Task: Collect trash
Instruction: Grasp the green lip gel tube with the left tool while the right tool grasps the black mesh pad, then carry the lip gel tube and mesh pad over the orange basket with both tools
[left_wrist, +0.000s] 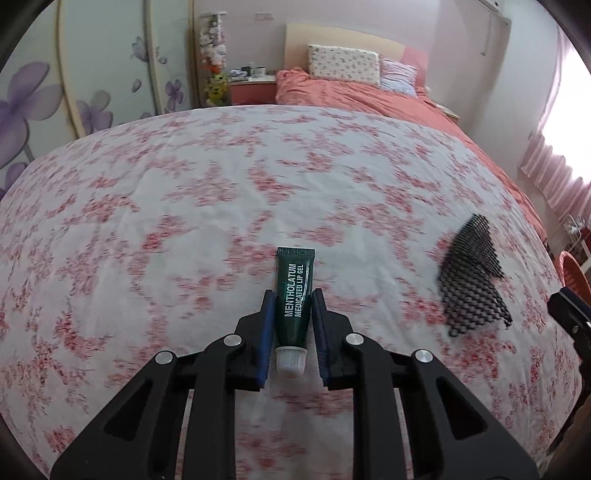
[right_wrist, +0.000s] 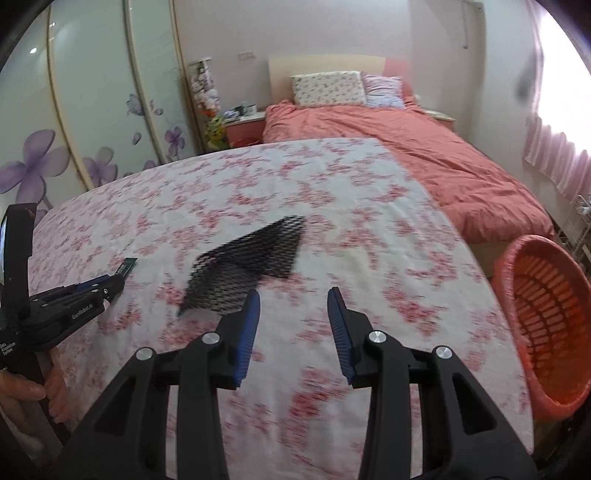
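Note:
My left gripper (left_wrist: 293, 295) is shut on a dark green Mentholatum lip gel tube (left_wrist: 294, 291), white cap toward the camera, held just above the floral cloth. It also shows in the right wrist view (right_wrist: 117, 283), with the tube's end (right_wrist: 126, 266) sticking out. A piece of black plastic mesh (left_wrist: 472, 275) lies on the cloth to the right of it; in the right wrist view the mesh (right_wrist: 247, 262) lies just ahead and left of my right gripper (right_wrist: 293, 295), which is open and empty above the cloth.
A red slotted waste basket (right_wrist: 546, 325) stands past the table's right edge. The floral tablecloth (left_wrist: 184, 221) covers the table. A bed with a coral duvet (right_wrist: 424, 147) lies behind, a nightstand (right_wrist: 243, 125) at its left, and a wardrobe (right_wrist: 92, 110) on the left.

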